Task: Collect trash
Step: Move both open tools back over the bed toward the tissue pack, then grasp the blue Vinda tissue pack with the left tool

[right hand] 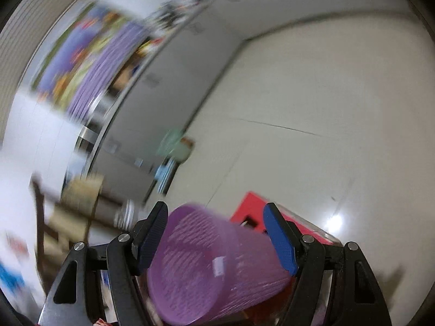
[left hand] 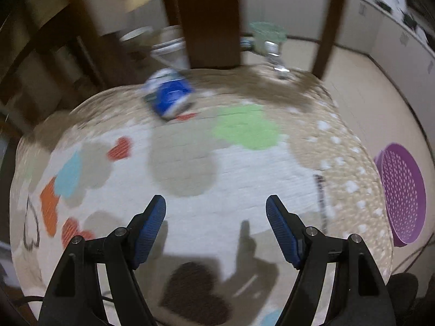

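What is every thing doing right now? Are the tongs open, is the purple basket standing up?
Left tongs: open, nothing between them.
Right tongs: open, purple basket in front, not squeezed.
Purple basket: tipped over, its bottom toward the camera.
Blue packet: lying on the rug, untouched.
Rug: flat on the floor.

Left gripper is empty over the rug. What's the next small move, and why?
Probably move the left gripper forward toward the blue packet lying at the far side of the rug, near the chair leg. Its jaws are open with nothing between them, and the packet looks like the nearest trash. The purple basket waits beside the rug. The blur hides finer detail.
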`<state>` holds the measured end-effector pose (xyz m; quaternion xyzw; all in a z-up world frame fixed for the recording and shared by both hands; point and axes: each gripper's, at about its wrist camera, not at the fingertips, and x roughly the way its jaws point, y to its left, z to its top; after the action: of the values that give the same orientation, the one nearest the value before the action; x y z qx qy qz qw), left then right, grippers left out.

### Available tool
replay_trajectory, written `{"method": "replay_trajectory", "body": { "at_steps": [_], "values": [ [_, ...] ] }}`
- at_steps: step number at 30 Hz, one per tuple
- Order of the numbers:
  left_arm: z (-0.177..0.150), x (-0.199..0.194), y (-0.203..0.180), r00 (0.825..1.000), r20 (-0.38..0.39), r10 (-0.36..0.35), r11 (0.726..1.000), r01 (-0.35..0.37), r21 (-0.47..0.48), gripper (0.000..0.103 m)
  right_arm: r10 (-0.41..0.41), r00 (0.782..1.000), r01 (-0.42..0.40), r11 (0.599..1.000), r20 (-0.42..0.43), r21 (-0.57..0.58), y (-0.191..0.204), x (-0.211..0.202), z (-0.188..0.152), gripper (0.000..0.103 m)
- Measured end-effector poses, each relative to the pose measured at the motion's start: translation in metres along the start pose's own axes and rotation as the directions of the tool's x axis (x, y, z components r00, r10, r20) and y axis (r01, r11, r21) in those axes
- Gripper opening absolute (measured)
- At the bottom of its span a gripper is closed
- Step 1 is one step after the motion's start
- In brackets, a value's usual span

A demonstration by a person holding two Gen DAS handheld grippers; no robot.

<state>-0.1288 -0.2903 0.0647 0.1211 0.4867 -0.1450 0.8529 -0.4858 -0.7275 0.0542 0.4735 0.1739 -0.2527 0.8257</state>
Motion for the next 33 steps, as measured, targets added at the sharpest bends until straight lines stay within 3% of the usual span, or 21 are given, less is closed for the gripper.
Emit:
{"method": "replay_trajectory", "body": {
  "at_steps": [5,9,12,15,19,22,28,33],
  "values": [
    [-0.008,-0.015,0.059,0.998,0.023,-0.054,0.993,0.056,-0.105,0.075,0.063,0.988,-0.096,0.966,-0.143,-0.24,0.106,0.013,-0.045,0.078],
    [-0.004,-0.014,0.093,0.99,0.064,-0.127,0.971,0.137,-0.197,0.075,0.053,0.955,-0.151,0.933,-0.291,-0.326,0.17,0.053,-0.088,0.078],
    [0.018,0.0,0.099,0.984,0.082,-0.159,0.967,0.172,-0.191,0.075,-0.001,0.953,-0.146,0.875,-0.303,-0.461,0.21,0.087,-0.126,0.078],
    [0.049,0.023,0.097,0.988,0.077,-0.132,0.977,0.143,-0.159,0.076,-0.016,0.95,-0.178,0.793,-0.312,-0.582,0.237,0.115,-0.169,0.078],
    [0.085,0.056,0.093,0.992,0.05,-0.119,0.978,0.126,-0.167,0.076,0.054,0.941,-0.23,0.825,-0.334,-0.517,0.228,0.129,-0.19,0.078],
    [0.111,0.082,0.083,0.994,0.03,-0.105,0.982,0.108,-0.152,0.076,0.054,0.936,-0.231,0.84,-0.347,-0.491,0.219,0.139,-0.194,0.078],
    [0.139,0.125,0.069,0.996,-0.007,-0.088,0.981,0.086,-0.172,0.077,0.045,0.938,-0.229,0.823,-0.343,-0.519,0.219,0.143,-0.19,0.078],
    [0.143,0.147,0.063,0.994,-0.033,-0.101,0.963,0.09,-0.255,0.081,0.041,0.936,-0.229,0.825,-0.35,-0.517,0.213,0.144,-0.187,0.078]
  ]
}}
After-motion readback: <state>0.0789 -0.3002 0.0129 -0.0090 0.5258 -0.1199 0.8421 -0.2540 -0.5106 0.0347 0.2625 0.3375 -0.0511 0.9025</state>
